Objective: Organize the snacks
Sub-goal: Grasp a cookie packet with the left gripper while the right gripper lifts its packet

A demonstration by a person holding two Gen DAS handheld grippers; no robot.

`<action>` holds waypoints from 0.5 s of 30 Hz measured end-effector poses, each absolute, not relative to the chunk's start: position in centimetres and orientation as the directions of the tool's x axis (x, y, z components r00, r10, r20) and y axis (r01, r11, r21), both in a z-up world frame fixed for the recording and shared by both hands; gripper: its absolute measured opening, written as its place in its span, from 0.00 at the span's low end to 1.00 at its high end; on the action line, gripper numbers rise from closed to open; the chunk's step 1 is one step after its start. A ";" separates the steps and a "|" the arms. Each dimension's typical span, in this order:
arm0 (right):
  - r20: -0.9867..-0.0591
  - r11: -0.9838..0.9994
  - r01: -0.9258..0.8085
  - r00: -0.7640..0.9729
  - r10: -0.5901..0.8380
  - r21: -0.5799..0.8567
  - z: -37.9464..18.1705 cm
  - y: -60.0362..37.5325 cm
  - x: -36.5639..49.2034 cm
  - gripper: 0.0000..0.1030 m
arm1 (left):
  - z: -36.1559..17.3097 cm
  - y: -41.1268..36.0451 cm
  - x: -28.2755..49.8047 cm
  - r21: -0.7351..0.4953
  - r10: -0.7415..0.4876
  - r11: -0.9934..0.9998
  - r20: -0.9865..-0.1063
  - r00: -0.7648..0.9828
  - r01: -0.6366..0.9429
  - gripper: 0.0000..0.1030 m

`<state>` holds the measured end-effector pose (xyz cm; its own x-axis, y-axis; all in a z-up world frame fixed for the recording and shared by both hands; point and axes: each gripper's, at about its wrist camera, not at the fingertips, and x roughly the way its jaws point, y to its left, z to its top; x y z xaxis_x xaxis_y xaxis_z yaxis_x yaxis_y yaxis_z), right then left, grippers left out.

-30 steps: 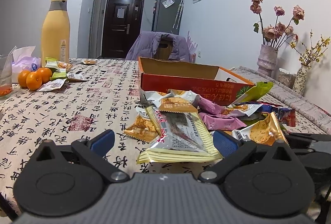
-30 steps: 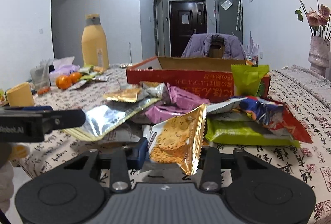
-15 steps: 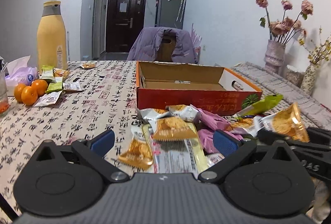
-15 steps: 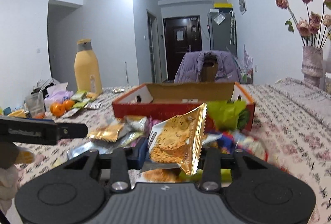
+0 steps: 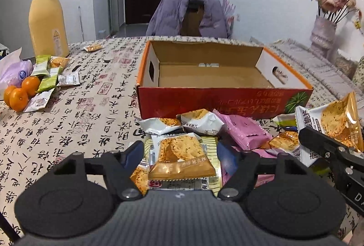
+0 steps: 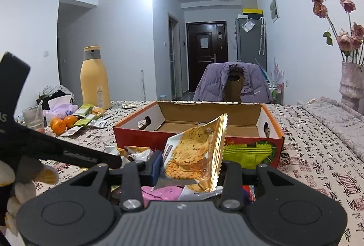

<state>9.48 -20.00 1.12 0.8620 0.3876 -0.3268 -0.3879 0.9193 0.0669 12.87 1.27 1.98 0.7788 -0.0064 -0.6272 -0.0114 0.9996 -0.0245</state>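
**Both grippers raised toward box**

Since a second ago, both have lifted. Left gripper [image 5: 180, 156] jaws closing around a cracker packet [image 5: 182, 158]. Right gripper [image 6: 190, 166] clamps a gold packet [image 6: 198, 152]; open red box [image 6: 250, 119] just ahead.

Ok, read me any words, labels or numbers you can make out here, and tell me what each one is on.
"D", then a cut-off letter: white print on the black right gripper.
Large black Chinese calligraphy: all over the beige tablecloth; not reliably legible.
Gold Chinese characters, upside down: front of the red cardboard box; blurred.
Print on the gold cracker packet and the tall yellow bottle label: too small.
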 end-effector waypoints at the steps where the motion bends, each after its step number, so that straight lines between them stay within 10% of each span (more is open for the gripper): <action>1: -0.330 0.918 -0.392 0.859 0.391 0.065 1.1 -20.0 9.7 0.37 | 1.9 1.1 13.1 -0.015 0.000 1.000 -0.634 0.774 -0.013 0.68; 5: -0.338 0.912 -0.405 0.851 0.402 0.065 0.9 -19.8 10.2 0.37 | 1.2 1.1 14.2 -0.009 0.013 1.000 -0.683 0.730 -0.026 0.50; 15: -0.326 0.908 -0.413 0.850 0.413 0.071 1.4 -20.5 10.1 0.37 | 2.2 1.0 13.2 -0.007 0.002 1.000 -0.650 0.760 -0.009 0.44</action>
